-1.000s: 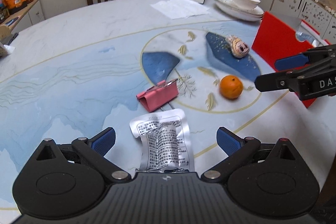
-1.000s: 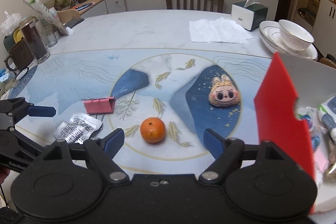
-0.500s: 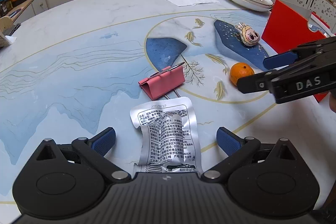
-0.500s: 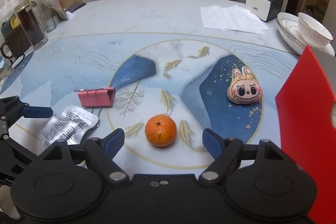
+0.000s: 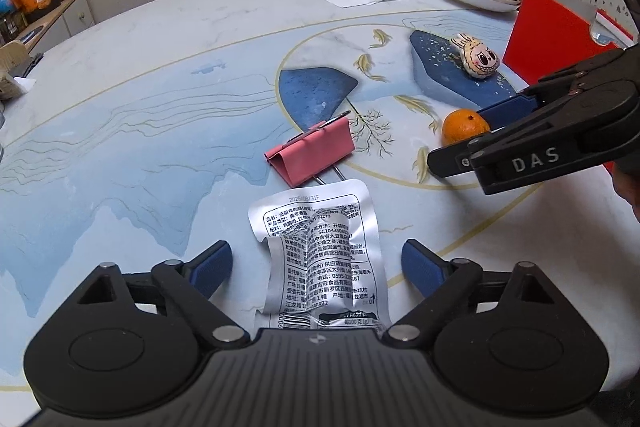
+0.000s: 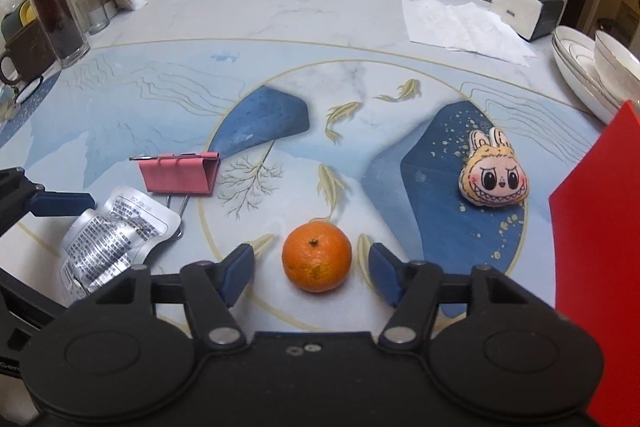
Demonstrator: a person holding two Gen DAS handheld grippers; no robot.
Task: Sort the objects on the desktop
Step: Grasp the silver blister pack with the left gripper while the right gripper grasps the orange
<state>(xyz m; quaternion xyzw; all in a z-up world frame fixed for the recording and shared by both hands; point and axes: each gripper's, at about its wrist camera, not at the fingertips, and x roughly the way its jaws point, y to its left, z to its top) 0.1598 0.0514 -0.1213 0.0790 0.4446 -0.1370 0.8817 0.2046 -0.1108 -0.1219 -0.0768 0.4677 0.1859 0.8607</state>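
Two claws work my table (image 6: 280, 27). My right gripper (image 6: 312, 269) has been closing, its pads flanking the orange (image 6: 317, 255) without touching. My left gripper (image 5: 316, 265), narrowing but open, straddles the foil packet (image 5: 320, 259), dated 2025/08/31. Bare tabletop lies at ten o'clock; "DAS" marks the right gripper's side.

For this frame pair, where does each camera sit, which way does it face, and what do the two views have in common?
Left wrist view: sits on the left gripper, looking forward and down at the foil packet between its closing fingers, not yet pinched; the right gripper enters from the right.
Right wrist view: sits on the right gripper, looking forward and down at the orange between its closing fingers, gaps either side; a left finger shows at the left edge.
Shared: packet, orange, pink binder clip, plush toy, red box, round table.
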